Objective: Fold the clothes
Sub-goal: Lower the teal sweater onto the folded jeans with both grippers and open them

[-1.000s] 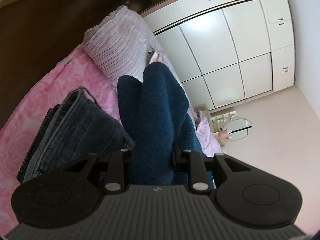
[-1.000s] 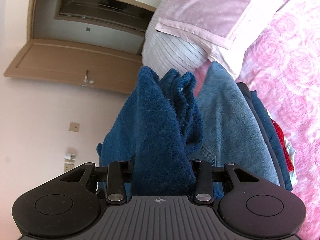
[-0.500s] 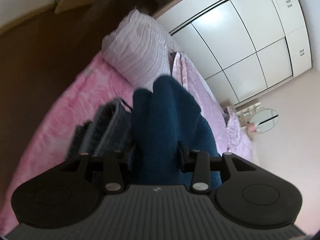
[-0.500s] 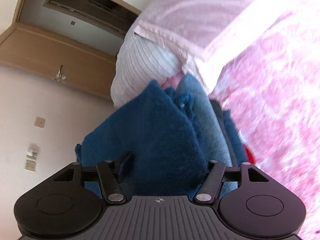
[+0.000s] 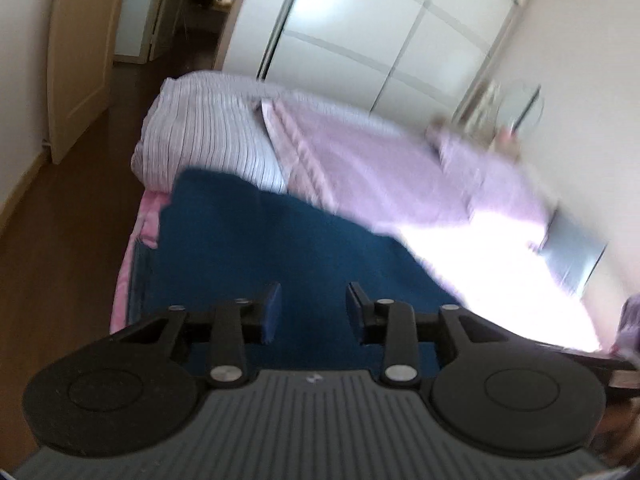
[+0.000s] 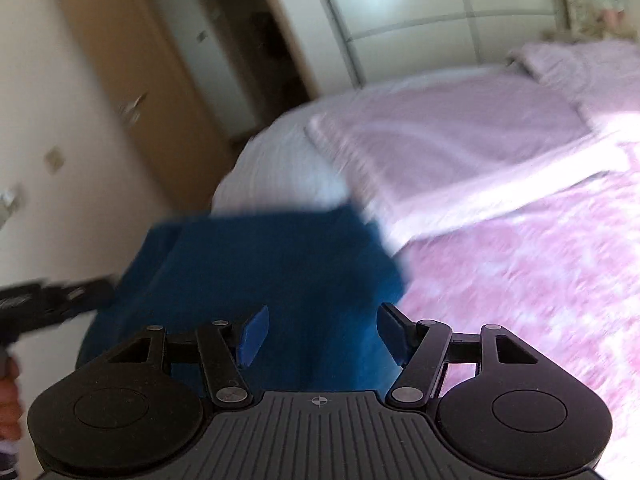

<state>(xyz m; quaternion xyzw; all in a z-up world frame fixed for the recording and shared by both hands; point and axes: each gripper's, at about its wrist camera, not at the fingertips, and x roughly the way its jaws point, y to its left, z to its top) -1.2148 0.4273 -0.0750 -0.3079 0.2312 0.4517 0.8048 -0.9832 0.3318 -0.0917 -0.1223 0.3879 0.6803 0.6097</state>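
A dark blue fleece garment [image 5: 280, 248] lies folded flat on the pink bed, on top of the clothes pile; a strip of denim [image 5: 140, 276] shows under its left edge. My left gripper [image 5: 313, 312] is open and empty just above the garment's near part. In the right wrist view the same blue garment [image 6: 272, 272] lies below my right gripper [image 6: 322, 334], which is open and empty. The left gripper's body [image 6: 44, 304] shows at the left edge of that view. Both views are motion-blurred.
A striped white pillow [image 5: 208, 136] and a folded pale pink blanket [image 5: 380, 168] lie beyond the garment. The pink rose bedspread [image 6: 520, 272] stretches to the right. White wardrobe doors [image 5: 380, 32], a wooden door [image 6: 132, 92] and brown floor [image 5: 60, 260] surround the bed.
Both grippers have let go of the blue garment and opened. It now lies flat on the pile. Both cameras have swung up and back from it.
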